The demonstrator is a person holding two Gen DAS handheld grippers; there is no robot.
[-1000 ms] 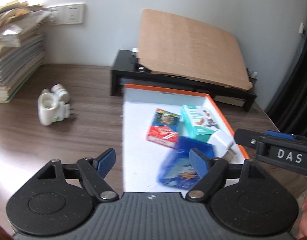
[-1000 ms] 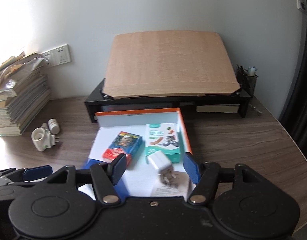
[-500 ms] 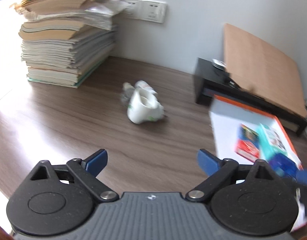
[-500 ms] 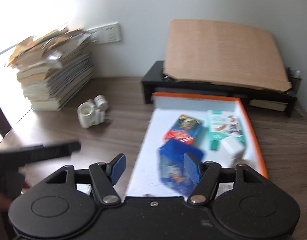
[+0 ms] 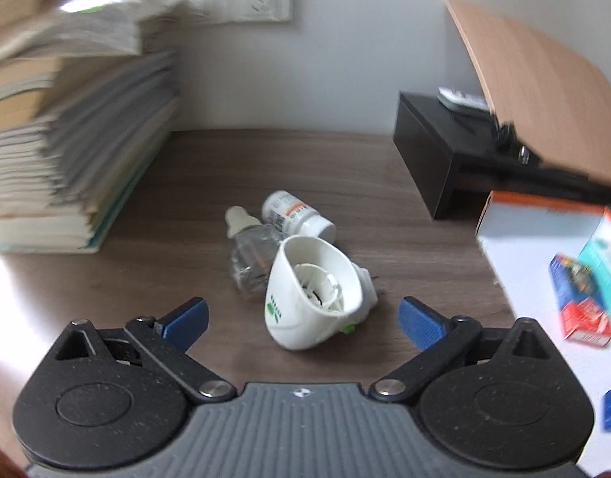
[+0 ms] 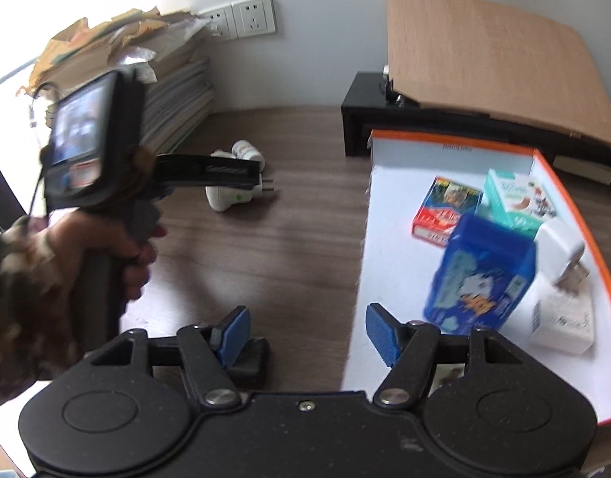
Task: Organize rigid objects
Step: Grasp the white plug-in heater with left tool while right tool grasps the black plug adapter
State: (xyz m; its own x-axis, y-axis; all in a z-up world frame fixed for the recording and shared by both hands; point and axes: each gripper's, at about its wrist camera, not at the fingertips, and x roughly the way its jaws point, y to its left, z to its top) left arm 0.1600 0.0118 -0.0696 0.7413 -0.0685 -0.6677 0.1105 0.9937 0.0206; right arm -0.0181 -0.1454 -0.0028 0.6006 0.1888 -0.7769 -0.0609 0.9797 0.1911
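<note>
Wood tabletop (image 5: 178, 207), white tray (image 6: 393, 279) w/ boxes. Left tool (image 5: 301, 312) is opening wide, empty, nearing white plug-in diffuser (image 5: 313, 298); right tool (image 6: 307, 328) is idling, part-open. Next: straddle diffuser, pinch.

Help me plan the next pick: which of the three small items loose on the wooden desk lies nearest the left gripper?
The white cup-shaped plug-in device, right before the left gripper; the clear glass bottle and white pill bottle lie beyond it.
</note>
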